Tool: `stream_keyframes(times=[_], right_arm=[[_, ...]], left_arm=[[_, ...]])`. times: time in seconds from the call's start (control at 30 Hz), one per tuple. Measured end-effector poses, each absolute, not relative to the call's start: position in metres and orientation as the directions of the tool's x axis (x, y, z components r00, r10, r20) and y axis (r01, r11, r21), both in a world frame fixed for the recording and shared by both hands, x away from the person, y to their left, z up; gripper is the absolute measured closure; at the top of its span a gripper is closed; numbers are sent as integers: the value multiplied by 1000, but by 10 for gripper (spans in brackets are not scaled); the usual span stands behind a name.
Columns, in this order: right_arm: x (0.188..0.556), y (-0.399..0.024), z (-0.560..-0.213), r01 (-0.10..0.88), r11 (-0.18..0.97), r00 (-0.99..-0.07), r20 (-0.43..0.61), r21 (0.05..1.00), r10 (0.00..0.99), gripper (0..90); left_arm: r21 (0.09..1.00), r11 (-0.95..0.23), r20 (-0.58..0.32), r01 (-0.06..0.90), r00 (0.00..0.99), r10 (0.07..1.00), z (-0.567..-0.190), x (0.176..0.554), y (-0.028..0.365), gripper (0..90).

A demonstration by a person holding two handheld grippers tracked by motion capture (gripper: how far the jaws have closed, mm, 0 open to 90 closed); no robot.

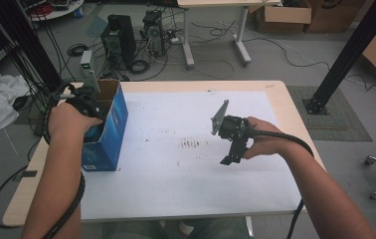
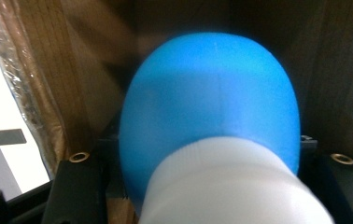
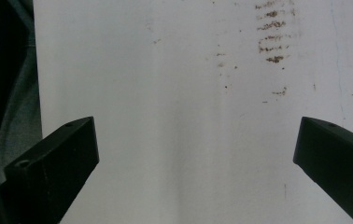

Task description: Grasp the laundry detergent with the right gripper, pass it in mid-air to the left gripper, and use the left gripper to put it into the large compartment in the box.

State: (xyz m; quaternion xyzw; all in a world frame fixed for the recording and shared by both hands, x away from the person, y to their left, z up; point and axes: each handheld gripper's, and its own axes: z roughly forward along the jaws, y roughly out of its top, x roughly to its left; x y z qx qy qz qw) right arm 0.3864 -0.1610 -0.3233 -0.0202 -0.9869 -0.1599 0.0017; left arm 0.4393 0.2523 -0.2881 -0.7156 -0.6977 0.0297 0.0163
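Left gripper [image 1: 79, 105] clamped on blue bottle [image 2: 212, 107] (white cap toward the camera) inside the blue carton [image 1: 107, 130]. Right gripper [image 3: 195, 154] agape, idle above the table [image 1: 176, 189]. Risk: snagging a flap, tipping the unbraced carton.

Soft even daylight; the close blue bottle [image 2: 209, 107] blurs.

Grey floor [image 1: 275, 59], cables, computer towers [image 1: 119, 37], cardboard boxes [image 1: 283, 17], second table [image 1: 216, 4].
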Motion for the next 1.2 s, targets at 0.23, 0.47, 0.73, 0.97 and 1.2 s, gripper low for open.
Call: stream_keyframes(times=[0.23, 0.47, 0.73, 0.97, 1.2], right_arm=[[386, -162, -322, 42, 947, -999, 11, 319, 41, 0], [385, -163, -323, 42, 946, -999, 11, 322, 41, 0], [383, -164, -322, 46, 945, -999, 7, 324, 46, 0], [382, -163, -321, 46, 946, -999, 6, 322, 47, 0], [382, -162, -319, 43, 946, -999, 5, 320, 43, 0]], left_arm=[[-57, -27, 6, 998, 27, 1000, -286, 438, 249, 327], [-57, -27, 16, 998, 28, 999, -281, 437, 248, 305], [-38, -30, 17, 999, 30, 999, -268, 435, 247, 291], [-22, -35, 13, 999, 35, 999, -252, 434, 246, 267], [-21, -50, 26, 999, 50, 998, -244, 435, 242, 233]])
